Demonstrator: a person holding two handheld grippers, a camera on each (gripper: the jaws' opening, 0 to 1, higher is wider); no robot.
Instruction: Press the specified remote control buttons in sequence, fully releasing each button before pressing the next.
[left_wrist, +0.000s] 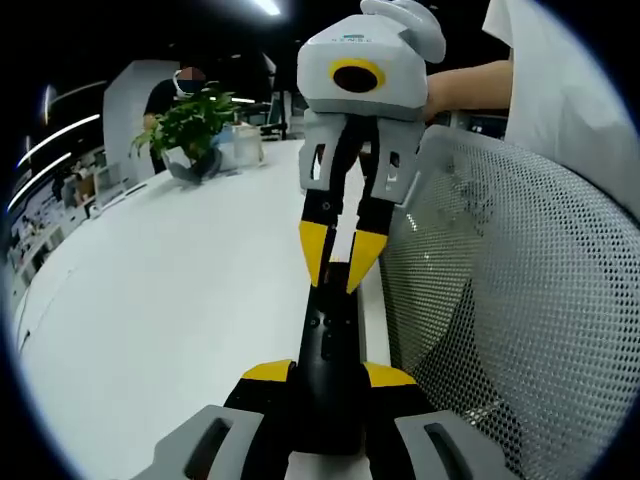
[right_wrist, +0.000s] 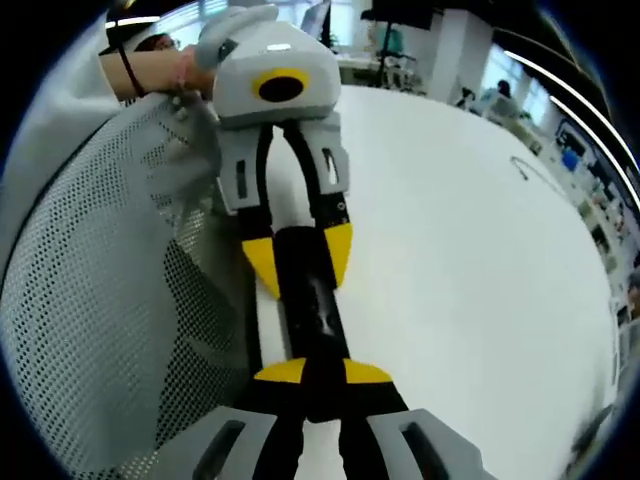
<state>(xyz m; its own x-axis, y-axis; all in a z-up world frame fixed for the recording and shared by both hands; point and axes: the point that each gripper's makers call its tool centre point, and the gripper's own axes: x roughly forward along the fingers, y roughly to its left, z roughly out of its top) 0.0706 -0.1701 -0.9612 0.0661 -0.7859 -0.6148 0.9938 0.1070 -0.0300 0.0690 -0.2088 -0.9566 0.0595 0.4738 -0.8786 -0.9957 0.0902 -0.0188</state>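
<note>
A slim black remote control hangs in the air over the near edge of the white table, gripped at both ends. In the left gripper view my left gripper is shut on its near end, the yellow tips pressed to its sides. My right gripper comes down from the top, its yellow tips closed on the far end. In the right gripper view the remote control runs up from my right gripper, shut on it, to my left gripper, which clamps the other end. A few small buttons show faintly on the remote's face.
The white table stretches wide beside the remote. A grey mesh chair back stands close along the table edge. A potted plant sits at the table's far end. A hand holds the right gripper.
</note>
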